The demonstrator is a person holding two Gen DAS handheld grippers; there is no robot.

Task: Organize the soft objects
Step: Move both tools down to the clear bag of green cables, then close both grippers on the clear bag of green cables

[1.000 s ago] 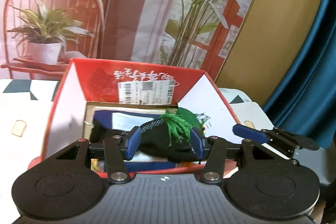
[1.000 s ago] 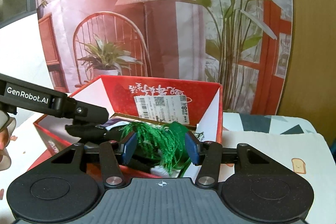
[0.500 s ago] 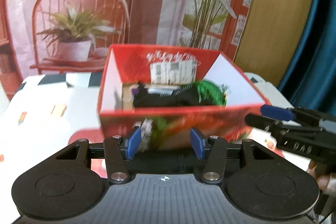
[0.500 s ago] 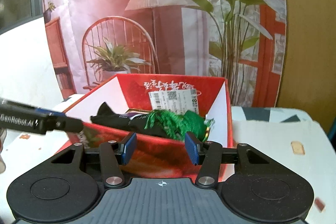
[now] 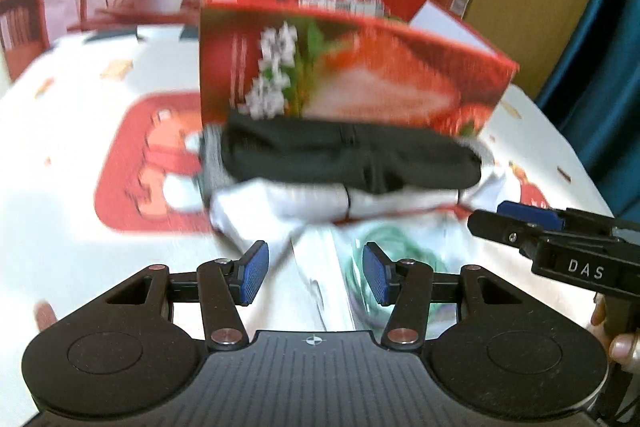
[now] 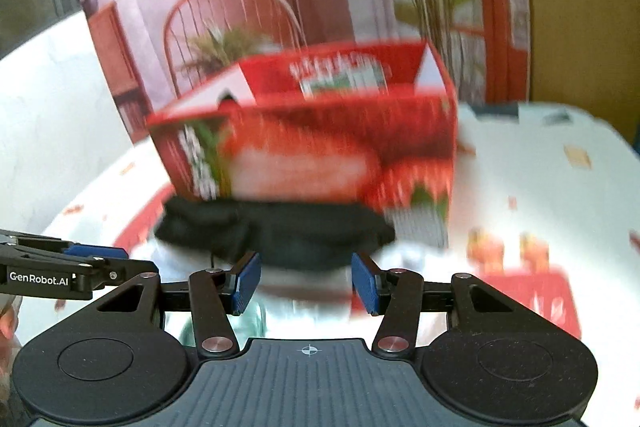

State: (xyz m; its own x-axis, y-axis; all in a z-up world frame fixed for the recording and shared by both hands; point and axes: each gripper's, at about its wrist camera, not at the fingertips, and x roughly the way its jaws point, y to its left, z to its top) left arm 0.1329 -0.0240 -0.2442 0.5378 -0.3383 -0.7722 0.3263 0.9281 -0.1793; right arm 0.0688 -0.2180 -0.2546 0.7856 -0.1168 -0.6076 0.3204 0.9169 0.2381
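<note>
Both frames are being smeared by motion blur, so fine detail is not being resolved.

The left gripper (image 5: 316, 274) is being held wide apart, nothing between its blue pads (image 5: 253, 273). It is being hovered low over the counter (image 5: 60, 155), just in front of the pile of soft items. The right gripper (image 6: 306, 282) is likewise being held wide, nothing clamped, and is being pointed at the same pile from the other side; it is also being seen at the right edge of the left wrist view.

The red box (image 5: 352, 67) is being seen standing on the counter behind the pile, its open top facing up; contents cannot be told from here. A black cloth bundle (image 5: 348, 155) is being seen lying across the front of the box, touching its base. A white cloth (image 5: 280, 205) is being seen under and just in front of the black one. A green item inside a clear bag (image 5: 384, 247) is being seen nearest the left gripper, partly behind its right pad. In the right wrist view the black bundle (image 6: 276, 231) is being framed right above the gap of the gripper.
</note>
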